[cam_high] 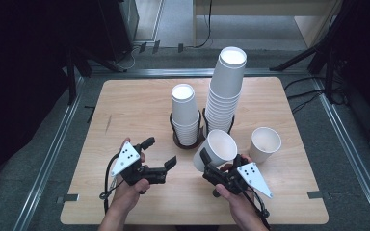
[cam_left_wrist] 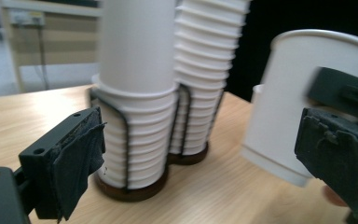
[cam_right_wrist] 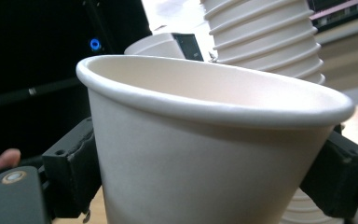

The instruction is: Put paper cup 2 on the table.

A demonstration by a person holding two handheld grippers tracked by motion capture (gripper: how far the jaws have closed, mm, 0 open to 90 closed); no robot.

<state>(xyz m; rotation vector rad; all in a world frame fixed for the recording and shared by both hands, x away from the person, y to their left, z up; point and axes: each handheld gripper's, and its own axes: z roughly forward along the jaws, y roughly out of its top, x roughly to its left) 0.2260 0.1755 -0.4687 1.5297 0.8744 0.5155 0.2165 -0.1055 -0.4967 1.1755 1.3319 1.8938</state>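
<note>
1. Right gripper [cam_high: 211,169] clamps a white paper cup [cam_high: 216,150], jaws on its side walls; cup is tilted, mouth facing up, lifted off the table [cam_high: 125,106].
2. Held cup sits at about 5 o'clock from the short cup stack [cam_high: 185,115], near the stack bases.
3. Left gripper [cam_high: 161,153] has its jaws spread wide, nothing between them, at 7 o'clock from the short stack.
4. Tall cup stack [cam_high: 226,89] stands just beside the short stack, at its 3 o'clock, both in dark wire holders.
5. Loose cup [cam_high: 265,143] stands upright at 3 o'clock of the held cup, close but apart.
</note>
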